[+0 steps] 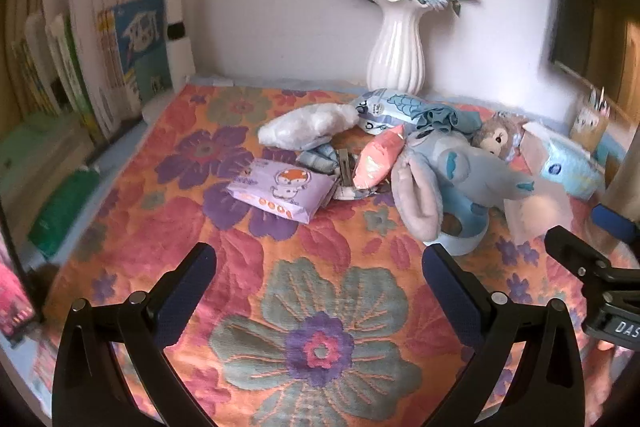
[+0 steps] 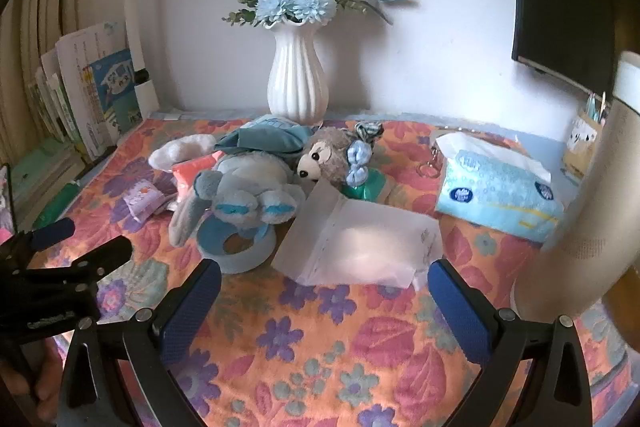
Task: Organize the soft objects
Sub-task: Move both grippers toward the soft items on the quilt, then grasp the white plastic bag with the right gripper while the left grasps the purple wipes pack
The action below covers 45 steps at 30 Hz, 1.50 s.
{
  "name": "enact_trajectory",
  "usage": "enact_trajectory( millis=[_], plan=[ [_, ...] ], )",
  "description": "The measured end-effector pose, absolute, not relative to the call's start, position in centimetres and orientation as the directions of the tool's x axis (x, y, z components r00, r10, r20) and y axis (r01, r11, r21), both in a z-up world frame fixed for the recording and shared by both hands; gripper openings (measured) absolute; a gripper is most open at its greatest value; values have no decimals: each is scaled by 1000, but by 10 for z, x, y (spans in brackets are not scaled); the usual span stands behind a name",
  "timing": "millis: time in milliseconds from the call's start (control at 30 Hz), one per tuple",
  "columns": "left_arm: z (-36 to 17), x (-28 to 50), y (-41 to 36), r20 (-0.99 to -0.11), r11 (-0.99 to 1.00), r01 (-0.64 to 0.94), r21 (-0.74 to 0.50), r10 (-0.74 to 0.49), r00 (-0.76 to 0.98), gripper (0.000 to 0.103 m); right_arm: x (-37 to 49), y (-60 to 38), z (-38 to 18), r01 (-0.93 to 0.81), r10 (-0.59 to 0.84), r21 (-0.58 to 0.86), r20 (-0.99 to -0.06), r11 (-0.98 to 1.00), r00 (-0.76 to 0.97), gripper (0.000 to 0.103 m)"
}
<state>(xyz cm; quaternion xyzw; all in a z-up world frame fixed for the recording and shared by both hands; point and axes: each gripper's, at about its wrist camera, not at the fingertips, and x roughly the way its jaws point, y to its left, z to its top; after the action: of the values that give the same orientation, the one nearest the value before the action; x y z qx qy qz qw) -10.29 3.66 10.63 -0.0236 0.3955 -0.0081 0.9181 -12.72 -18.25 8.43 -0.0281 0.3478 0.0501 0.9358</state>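
On the worktop covered with an orange floral cloth (image 2: 320,347), the soft things lie in a loose heap in front of the white ribbed vase (image 2: 298,83). The left hand-held gripper (image 1: 320,291) is released, its blue pads wide apart and holding nothing, and so is the right hand-held gripper (image 2: 324,303). Both hover above bare cloth, on the near side of the heap.

The blue-grey plush toy with long ears (image 2: 244,203) lies ahead and to the left of the right hand-held gripper, partly on a pale blue ring (image 2: 240,255). In the left wrist view, the same toy (image 1: 452,175) is ahead and to the right, with its ears hanging toward the camera. Its long axis runs roughly across both views.

The flat translucent plastic bag (image 2: 360,243) lies straight ahead of the right hand-held gripper, so the right one seems nearer to it. The purple tissue pack with a fox picture (image 1: 280,191) is closer to the left one.
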Motion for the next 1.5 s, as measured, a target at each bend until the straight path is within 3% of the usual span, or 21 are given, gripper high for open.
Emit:
enact_trajectory(
  millis=[133,367,867,1133,1267,1500],
  plan=[
    [81,-117,42,-659,997,-27,-72,-27,751,103,-116,-180,86,-151,108,-13,-639,988,762,103],
    [59,-118,31,-617,994,-90,-59,34,786,103,-118,-189,84,-142,129,27,-616,989,777,103],
    [48,-108,59,-679,964,-178,-198,-4,734,103,-109,-212,80,-84,163,150,-657,985,736,103],
    [52,-103,76,-700,928,-271,-255,17,714,102,-104,-202,77,-61,104,86,-696,994,710,103],
    [66,-88,67,-733,938,-284,-197,51,678,102,-102,-196,75,-60,75,46,-704,997,706,103],
    [70,-81,51,-717,954,-270,-133,95,691,102,-104,-193,76,-72,76,35,-700,997,710,103]
  ],
)
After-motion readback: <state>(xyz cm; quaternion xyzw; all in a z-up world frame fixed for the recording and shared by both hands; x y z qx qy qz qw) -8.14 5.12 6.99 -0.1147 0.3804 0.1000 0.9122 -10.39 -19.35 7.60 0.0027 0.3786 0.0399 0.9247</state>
